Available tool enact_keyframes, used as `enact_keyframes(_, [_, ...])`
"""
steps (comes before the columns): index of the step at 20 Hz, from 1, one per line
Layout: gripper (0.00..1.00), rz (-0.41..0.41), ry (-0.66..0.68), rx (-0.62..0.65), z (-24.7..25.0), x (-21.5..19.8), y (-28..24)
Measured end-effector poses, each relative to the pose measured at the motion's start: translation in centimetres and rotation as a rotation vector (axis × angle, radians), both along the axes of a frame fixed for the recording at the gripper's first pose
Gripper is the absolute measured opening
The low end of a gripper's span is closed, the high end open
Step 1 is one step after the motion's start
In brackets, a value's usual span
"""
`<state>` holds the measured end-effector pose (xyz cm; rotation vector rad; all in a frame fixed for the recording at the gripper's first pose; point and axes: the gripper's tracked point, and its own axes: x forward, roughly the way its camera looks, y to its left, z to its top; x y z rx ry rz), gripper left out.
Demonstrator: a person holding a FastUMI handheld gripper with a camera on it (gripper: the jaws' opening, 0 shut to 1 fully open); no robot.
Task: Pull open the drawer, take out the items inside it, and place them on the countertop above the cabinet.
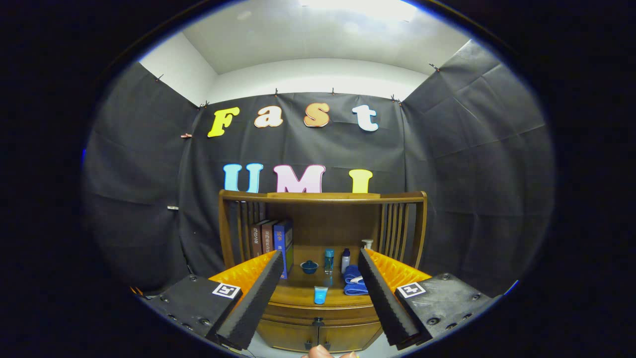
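Gripper view: the gripper [318, 293] is held wide and empty before the cabinet [318, 318], whose drawer [320, 314] is seen shut below the desk [298, 293], fitting either stage.

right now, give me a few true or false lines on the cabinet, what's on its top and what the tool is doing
1. The tool is open and holds nothing. True.
2. The drawer is pulled out. False: it sits shut, flush with the cabinet front.
3. A small blue tube stands near the front edge of the countertop, between the fingers. True.
4. The folded blue towel lies left of the books. False: it lies on the right side, by the right finger; the books stand at the left.
5. A dark bowl sits behind the tube, beside a clear blue bottle. True.
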<state>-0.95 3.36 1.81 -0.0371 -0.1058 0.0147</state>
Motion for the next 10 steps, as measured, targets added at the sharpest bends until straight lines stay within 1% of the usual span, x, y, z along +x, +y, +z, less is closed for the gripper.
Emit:
enact_keyframes(3, [0.98, 0.011, -0.029, -0.013, 1.9, -2.6, 0.5])
enact_keyframes(10, [0.98, 0.002, -0.077, -0.006, 3.0, -7.4, 0.6])
